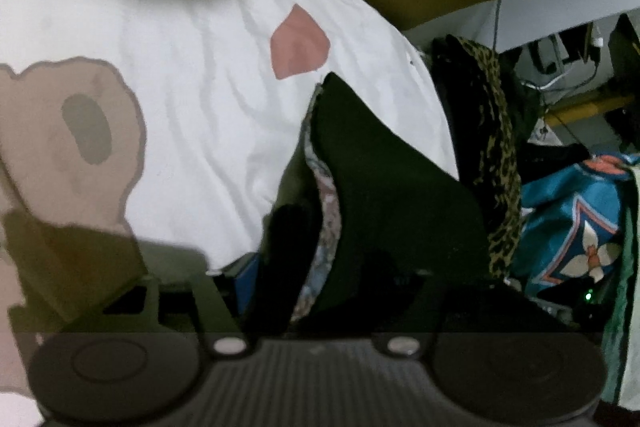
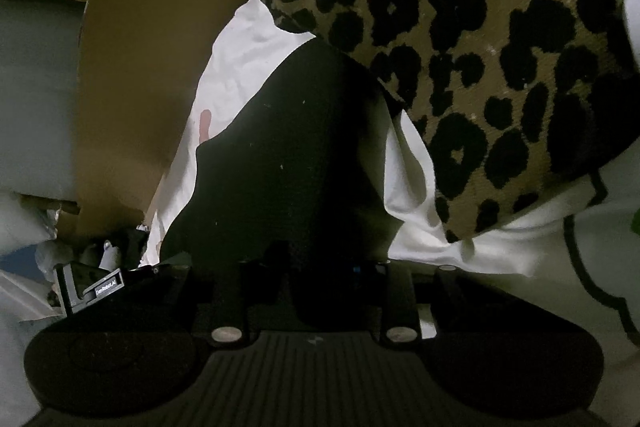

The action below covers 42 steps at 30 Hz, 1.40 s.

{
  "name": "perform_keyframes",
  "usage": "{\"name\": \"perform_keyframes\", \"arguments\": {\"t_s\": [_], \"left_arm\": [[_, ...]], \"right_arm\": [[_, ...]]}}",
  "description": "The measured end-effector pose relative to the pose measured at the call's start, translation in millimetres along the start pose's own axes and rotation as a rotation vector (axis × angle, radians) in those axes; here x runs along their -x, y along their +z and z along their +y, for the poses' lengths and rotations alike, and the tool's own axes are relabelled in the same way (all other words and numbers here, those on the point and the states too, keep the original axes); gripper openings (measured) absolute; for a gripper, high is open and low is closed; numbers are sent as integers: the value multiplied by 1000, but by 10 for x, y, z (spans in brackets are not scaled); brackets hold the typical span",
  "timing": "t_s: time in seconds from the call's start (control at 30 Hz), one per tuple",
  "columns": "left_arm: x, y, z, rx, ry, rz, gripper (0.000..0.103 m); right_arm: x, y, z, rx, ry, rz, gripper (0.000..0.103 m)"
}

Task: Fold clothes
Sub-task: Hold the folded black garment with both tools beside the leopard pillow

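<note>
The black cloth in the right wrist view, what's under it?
Under the black cloth lies the white sheet, showing on both sides. A leopard-print garment overlaps the cloth's top. Whatever else lies beneath is covered.

Left gripper (image 1: pixel 316 267) clamps dark garment (image 1: pixel 384 179) above white sheet (image 1: pixel 192 67)

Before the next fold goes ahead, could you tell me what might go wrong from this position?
1. The dark fabric garment appears bunched in the left gripper; its patterned inner layer shows, so layers may fold unevenly.
2. The leopard-print knitted cloth overlaps the dark garment in the right wrist view and could be dragged along.
3. The right gripper is shadowed; its hold cannot be confirmed, so the fabric may slip.
</note>
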<state>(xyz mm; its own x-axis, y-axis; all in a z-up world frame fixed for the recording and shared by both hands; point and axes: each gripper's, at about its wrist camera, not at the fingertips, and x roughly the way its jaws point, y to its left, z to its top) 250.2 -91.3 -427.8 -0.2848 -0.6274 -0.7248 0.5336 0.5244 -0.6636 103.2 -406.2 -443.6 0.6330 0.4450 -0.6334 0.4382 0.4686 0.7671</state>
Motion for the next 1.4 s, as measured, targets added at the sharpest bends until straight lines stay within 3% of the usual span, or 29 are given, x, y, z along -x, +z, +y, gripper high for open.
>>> {"name": "perform_keyframes", "arguments": {"t_s": [0.2,0.3,0.43,0.6,0.9,1.17,1.4], "left_arm": [[23,7,-132,-70,16,-12,42],[109,-24,-180,-99,6,-22,39],[146,-44,-203,-114,11,-20,43],[40,1,-113,-77,52,14,63],[-31,66,-41,-40,0,31,70],[-123,127,-84,-49,-36,43,69],[-110,115,-23,-23,-56,33,53]], "right_arm": [[-5,-6,116,28,32,10,34],[32,-28,171,43,50,6,34],[73,-41,149,45,48,1,34],[83,-19,62,39,16,-7,35],[30,-25,-23,29,4,-3,38],[-163,10,88,68,9,19,38],[-177,19,75,76,13,22,36]]}}
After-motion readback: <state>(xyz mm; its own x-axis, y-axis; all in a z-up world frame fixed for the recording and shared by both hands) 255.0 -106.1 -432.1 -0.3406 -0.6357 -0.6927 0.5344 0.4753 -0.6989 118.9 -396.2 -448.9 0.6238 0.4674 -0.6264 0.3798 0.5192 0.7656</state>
